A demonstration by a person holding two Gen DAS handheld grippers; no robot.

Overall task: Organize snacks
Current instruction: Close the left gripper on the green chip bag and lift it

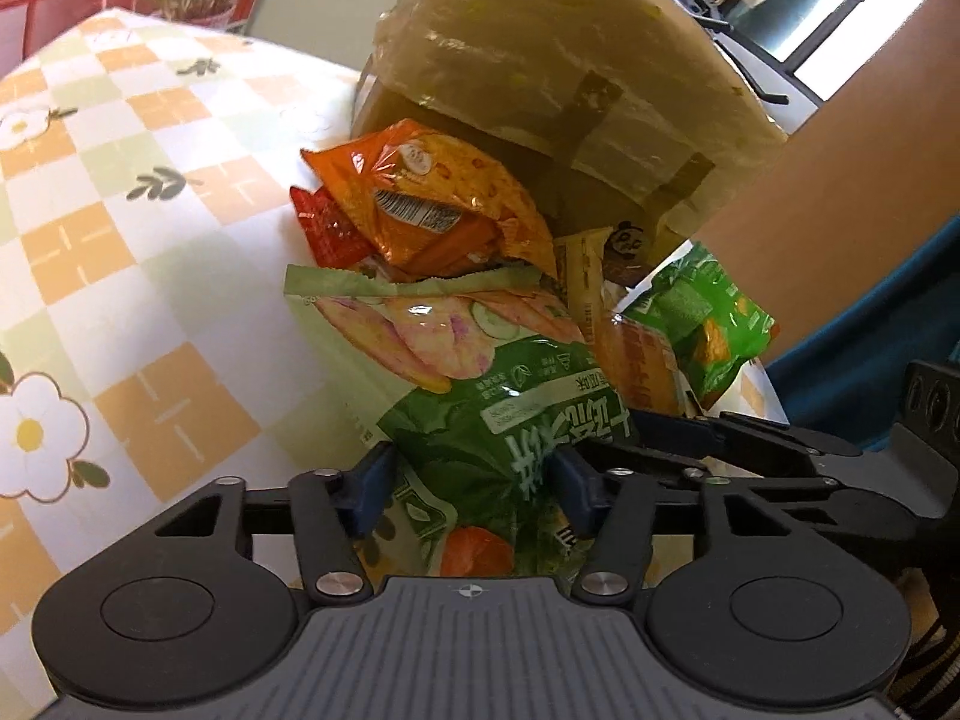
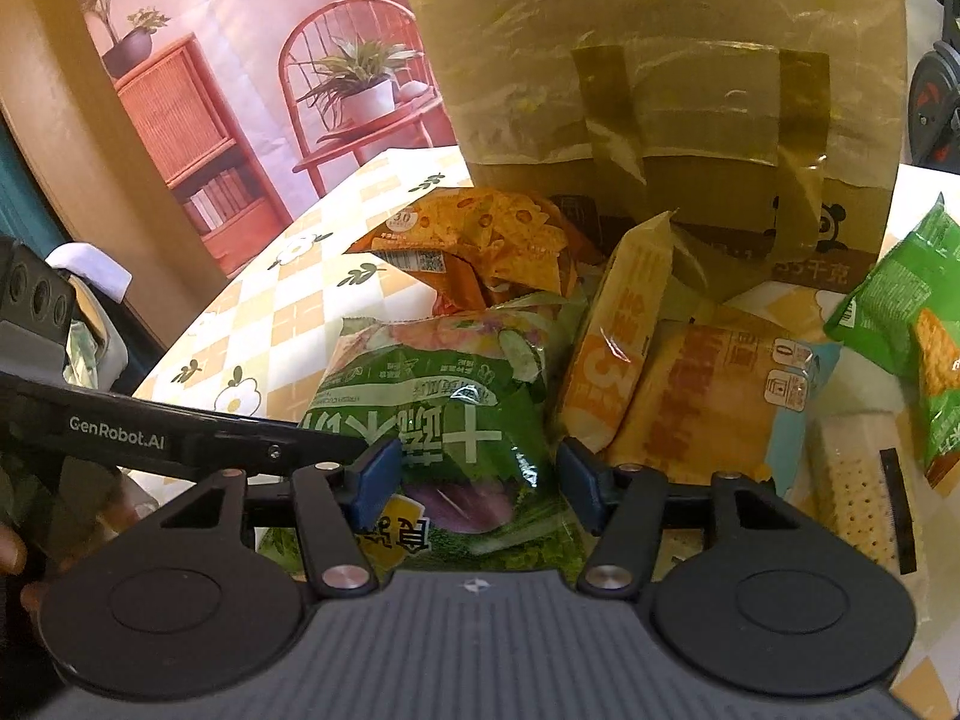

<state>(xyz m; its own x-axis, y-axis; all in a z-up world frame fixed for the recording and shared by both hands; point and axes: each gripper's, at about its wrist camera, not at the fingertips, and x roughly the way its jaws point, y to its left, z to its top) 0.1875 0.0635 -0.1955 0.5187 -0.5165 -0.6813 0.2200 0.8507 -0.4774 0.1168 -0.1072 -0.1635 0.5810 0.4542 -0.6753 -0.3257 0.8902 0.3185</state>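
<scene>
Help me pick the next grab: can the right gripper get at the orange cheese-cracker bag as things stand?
Probably not directly. The right gripper sits open around the green veggie-chip bag, which lies between it and the orange cheese-cracker bag, farther back by the cardboard box. It would have to lift over.

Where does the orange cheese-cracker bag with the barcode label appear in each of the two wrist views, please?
Left wrist: the orange bag sits at upper centre, directly behind the green vegetable-chip bag.
Right wrist: the orange bag lies left of centre in the upper middle, again behind the green vegetable-chip bag.
Shared landmark: the taped cardboard box rising just behind it in both views.
</scene>
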